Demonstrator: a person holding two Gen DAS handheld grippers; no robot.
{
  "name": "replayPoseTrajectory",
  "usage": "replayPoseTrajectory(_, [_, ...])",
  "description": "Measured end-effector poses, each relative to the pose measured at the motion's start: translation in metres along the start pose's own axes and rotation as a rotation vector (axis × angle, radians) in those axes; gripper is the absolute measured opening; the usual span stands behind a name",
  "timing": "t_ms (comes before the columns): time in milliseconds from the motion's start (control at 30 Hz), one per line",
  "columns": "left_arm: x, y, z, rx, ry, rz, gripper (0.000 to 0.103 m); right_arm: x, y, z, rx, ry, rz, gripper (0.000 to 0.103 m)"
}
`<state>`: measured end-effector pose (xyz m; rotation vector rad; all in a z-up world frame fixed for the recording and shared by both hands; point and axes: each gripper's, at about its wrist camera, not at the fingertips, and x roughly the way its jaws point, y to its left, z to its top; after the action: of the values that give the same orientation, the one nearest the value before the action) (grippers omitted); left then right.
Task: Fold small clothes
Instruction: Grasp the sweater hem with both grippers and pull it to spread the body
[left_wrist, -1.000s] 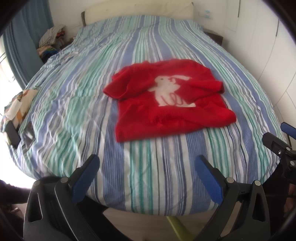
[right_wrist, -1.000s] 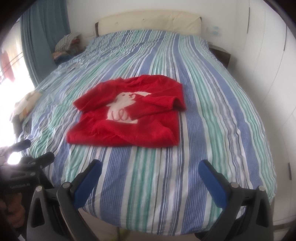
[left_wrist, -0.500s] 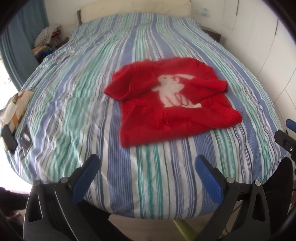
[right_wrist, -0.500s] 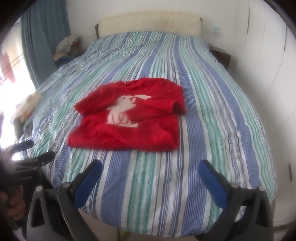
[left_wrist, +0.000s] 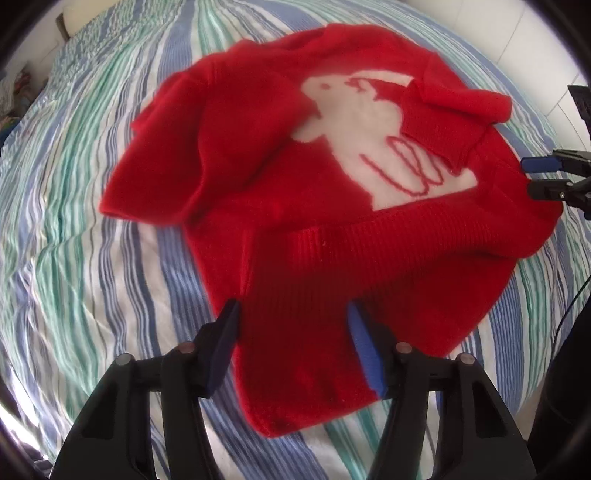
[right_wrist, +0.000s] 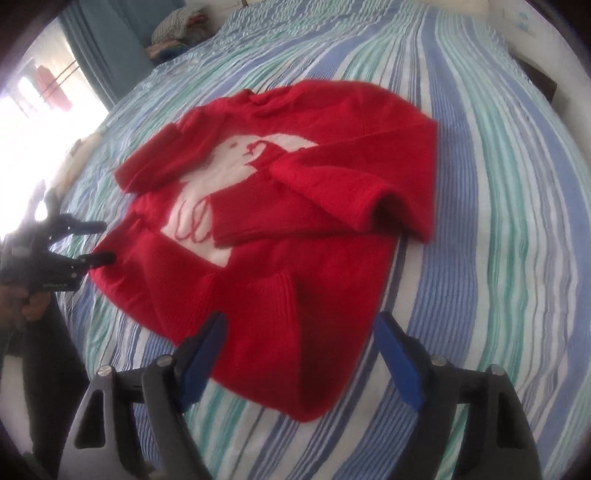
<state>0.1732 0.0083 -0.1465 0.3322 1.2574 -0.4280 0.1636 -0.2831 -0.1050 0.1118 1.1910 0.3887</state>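
Observation:
A small red knit sweater (left_wrist: 295, 229) with a white rabbit on its front lies flat on the striped bed, both sleeves folded in over the chest. It also shows in the right wrist view (right_wrist: 280, 229). My left gripper (left_wrist: 293, 317) is open, its blue-padded fingers straddling the sweater's near left hem corner, just above the cloth. My right gripper (right_wrist: 301, 332) is open over the near right hem corner. Each gripper shows in the other's view, the right gripper (left_wrist: 535, 177) at the edge and the left gripper (right_wrist: 99, 242) at the far left.
The striped bedspread (right_wrist: 498, 184) stretches all around the sweater. A pile of clothes (right_wrist: 177, 33) sits at the far left by a blue curtain (right_wrist: 99, 55). A white wall (left_wrist: 535, 48) runs along the right side of the bed.
Both grippers have moved forward from beyond the foot of the bed to the sweater's near hem. Their fingers stand closer together than before. The sweater has not moved.

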Motion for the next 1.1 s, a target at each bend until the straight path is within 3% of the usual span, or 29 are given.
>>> replayPoseTrajectory(33, [0.002,-0.003,0.0,0.001,-0.002,0.005,0.04,0.011,-0.001,0.002,0.006,0.023,0.032,0.069])
replayPoseTrajectory(67, [0.001,-0.005,-0.002,0.004,-0.009,-0.003,0.014,0.021,0.002,0.002,0.003,0.051,0.072,0.056])
replayPoseTrajectory(100, [-0.004,-0.007,-0.004,0.007,-0.022,-0.015,0.007,0.03,0.007,0.002,-0.008,0.078,0.097,0.044])
replayPoseTrajectory(133, [-0.015,-0.01,-0.009,0.015,-0.056,-0.03,0.007,0.035,0.012,0.0,-0.03,0.092,0.095,0.012])
replayPoseTrajectory(167, [-0.031,-0.013,-0.016,0.037,-0.111,-0.048,0.007,0.034,0.02,-0.002,-0.061,0.091,0.072,0.005])
replayPoseTrajectory(233, [-0.072,-0.022,-0.039,0.114,-0.224,-0.085,0.007,0.012,0.03,-0.01,-0.11,0.037,0.073,0.005])
replayPoseTrajectory(333, [-0.121,-0.033,-0.087,0.23,-0.284,-0.146,0.007,-0.042,0.042,-0.035,-0.189,-0.042,0.13,0.005])
replayPoseTrajectory(433, [-0.129,-0.044,-0.135,0.293,-0.208,-0.185,0.015,-0.083,0.054,-0.079,-0.308,-0.047,0.126,0.005])
replayPoseTrajectory(467, [-0.124,-0.047,-0.15,0.29,-0.166,-0.182,0.023,-0.087,0.053,-0.095,-0.329,-0.033,0.116,0.006])
replayPoseTrajectory(500, [-0.118,-0.049,-0.162,0.274,-0.124,-0.181,0.028,-0.085,0.052,-0.109,-0.337,-0.014,0.093,0.007])
replayPoseTrajectory(567, [-0.109,-0.042,-0.18,0.196,-0.071,-0.173,0.038,-0.072,0.043,-0.135,-0.314,0.029,0.038,0.02])
replayPoseTrajectory(633, [-0.104,-0.023,-0.187,0.049,-0.065,-0.2,0.044,-0.056,0.024,-0.154,-0.218,0.086,0.037,0.031])
replayPoseTrajectory(733, [-0.1,-0.002,-0.186,-0.184,-0.099,-0.231,0.069,-0.054,-0.003,-0.173,-0.024,0.053,0.067,0.05])
replayPoseTrajectory(833, [-0.078,-0.003,-0.174,-0.293,-0.083,-0.283,0.072,-0.056,-0.021,-0.181,0.161,-0.027,0.162,0.058])
replayPoseTrajectory(933, [-0.051,-0.025,-0.161,-0.281,-0.022,-0.238,0.072,-0.041,-0.022,-0.181,0.256,-0.058,0.232,0.058])
replayPoseTrajectory(1000, [-0.041,-0.036,-0.155,-0.273,-0.001,-0.206,0.068,-0.025,-0.014,-0.178,0.279,-0.064,0.247,0.058])
replayPoseTrajectory(1033, [-0.039,-0.041,-0.153,-0.265,-0.002,-0.211,0.04,-0.016,-0.011,-0.177,0.288,-0.063,0.265,0.059])
replayPoseTrajectory(1067, [-0.039,-0.044,-0.152,-0.256,0.002,-0.226,0.003,-0.009,-0.007,-0.175,0.29,-0.057,0.287,0.05])
replayPoseTrajectory(1100, [-0.042,-0.044,-0.152,-0.262,0.006,-0.238,0.005,-0.006,-0.003,-0.172,0.278,-0.05,0.301,0.034])
